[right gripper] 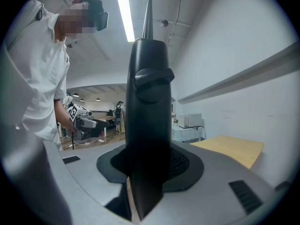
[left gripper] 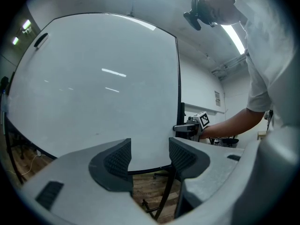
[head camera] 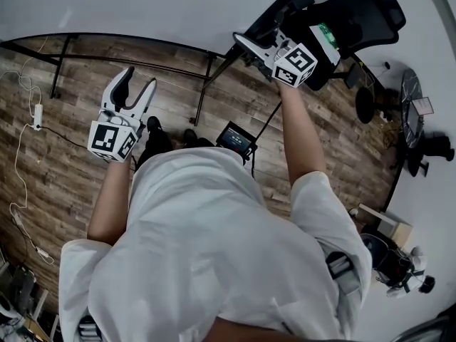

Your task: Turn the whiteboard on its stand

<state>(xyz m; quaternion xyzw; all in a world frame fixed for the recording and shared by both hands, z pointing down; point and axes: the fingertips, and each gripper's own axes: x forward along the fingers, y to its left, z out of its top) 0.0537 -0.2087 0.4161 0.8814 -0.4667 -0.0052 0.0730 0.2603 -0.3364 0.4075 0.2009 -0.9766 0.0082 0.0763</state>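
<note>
The whiteboard (head camera: 142,6) is a big white panel in a black frame, and its face (left gripper: 93,88) fills the left gripper view. My right gripper (head camera: 247,45) is shut on the board's black side frame (right gripper: 147,102), which stands edge-on between the jaws (right gripper: 149,165). From the left gripper view the right gripper (left gripper: 187,127) sits clamped at the board's right edge. My left gripper (head camera: 137,84) is open and holds nothing; it hangs in front of the board face without touching it (left gripper: 150,156). The stand's dark legs (head camera: 205,84) run under the board.
A black office chair (head camera: 356,20) stands just behind the right gripper. A white cable and power strip (head camera: 35,116) lie on the wooden floor at the left. A small screen device (head camera: 235,137) rests on the floor near the person's feet. A cardboard box (head camera: 385,223) is at the right.
</note>
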